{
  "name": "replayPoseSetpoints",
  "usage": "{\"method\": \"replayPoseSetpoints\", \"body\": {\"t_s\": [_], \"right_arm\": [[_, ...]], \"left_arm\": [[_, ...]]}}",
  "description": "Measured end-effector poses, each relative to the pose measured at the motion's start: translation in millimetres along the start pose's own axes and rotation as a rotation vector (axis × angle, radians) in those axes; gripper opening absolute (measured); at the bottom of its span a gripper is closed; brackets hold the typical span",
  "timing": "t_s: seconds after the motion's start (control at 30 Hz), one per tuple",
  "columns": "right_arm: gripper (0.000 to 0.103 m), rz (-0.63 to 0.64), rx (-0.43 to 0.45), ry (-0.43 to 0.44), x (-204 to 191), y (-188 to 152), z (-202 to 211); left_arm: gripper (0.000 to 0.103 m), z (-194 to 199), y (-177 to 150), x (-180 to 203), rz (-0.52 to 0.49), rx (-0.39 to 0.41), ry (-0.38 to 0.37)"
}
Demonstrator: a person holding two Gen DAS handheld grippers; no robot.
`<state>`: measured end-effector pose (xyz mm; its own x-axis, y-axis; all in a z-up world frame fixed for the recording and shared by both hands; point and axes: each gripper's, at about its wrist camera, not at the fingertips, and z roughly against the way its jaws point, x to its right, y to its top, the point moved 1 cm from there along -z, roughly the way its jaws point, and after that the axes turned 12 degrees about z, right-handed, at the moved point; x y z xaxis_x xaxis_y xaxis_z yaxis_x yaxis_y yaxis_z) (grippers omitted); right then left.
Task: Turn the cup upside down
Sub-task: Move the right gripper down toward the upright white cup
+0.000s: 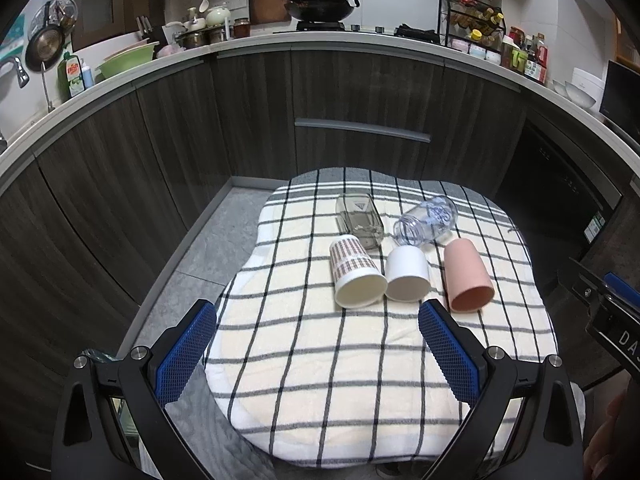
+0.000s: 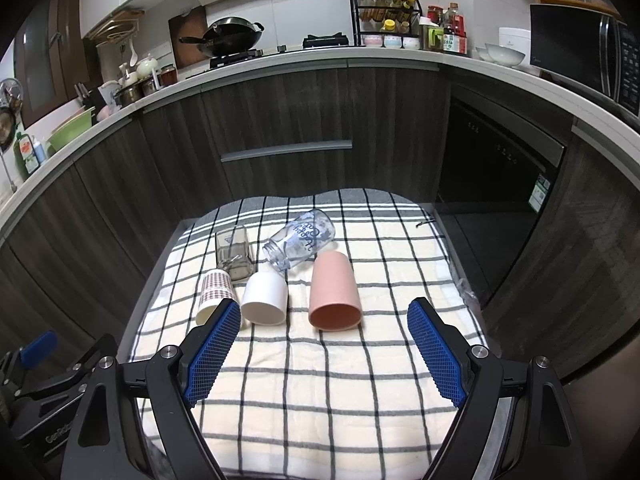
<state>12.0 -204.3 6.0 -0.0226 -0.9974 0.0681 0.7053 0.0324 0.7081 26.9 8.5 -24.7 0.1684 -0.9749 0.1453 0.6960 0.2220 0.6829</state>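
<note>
Lying on their sides on the checked cloth [image 1: 320,380] are five vessels, and none is in your grip. From the left wrist view, your left gripper [image 1: 316,322] hangs above the near half of the cloth with its blue pads spread wide and nothing between them. Just past its tips, at 12 o'clock, a row of three cups points open mouths toward you: the plaid cup [image 1: 354,270], the white cup [image 1: 407,275] touching it on the right, and the pink cup [image 1: 468,276] at about 1 o'clock, a little apart from the white one. Behind the row lie a grey glass [image 1: 358,220] and a clear jar [image 1: 426,220] with blue lettering, its mouth turned toward the white cup.

From the right wrist view, your right gripper [image 2: 322,318] is likewise opened wide and holds nothing. The pink cup [image 2: 334,296] lies straight ahead at 12 o'clock, between the lines of the two fingers. The white cup [image 2: 266,298] sits at 11 o'clock, and the plaid cup [image 2: 214,294] is partly hidden behind your left pad [image 2: 212,354]. The jar [image 2: 300,242] and glass [image 2: 234,252] lie farther back. Beyond the cloth stand dark cabinets [image 2: 280,120] and a crowded counter [image 2: 280,58].
</note>
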Motion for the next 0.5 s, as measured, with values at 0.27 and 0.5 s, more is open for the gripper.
{"method": "replayPoseSetpoints", "body": {"t_s": [0.27, 0.5], "right_arm": [[0.085, 0.014, -0.032, 0.022, -8, 12, -31], [0.085, 0.008, -0.106, 0.068, -15, 26, -72]], "left_arm": [[0.103, -27, 13, -5, 0.019, 0.000, 0.004], [0.103, -59, 25, -15, 0.031, -0.014, 0.023]]}}
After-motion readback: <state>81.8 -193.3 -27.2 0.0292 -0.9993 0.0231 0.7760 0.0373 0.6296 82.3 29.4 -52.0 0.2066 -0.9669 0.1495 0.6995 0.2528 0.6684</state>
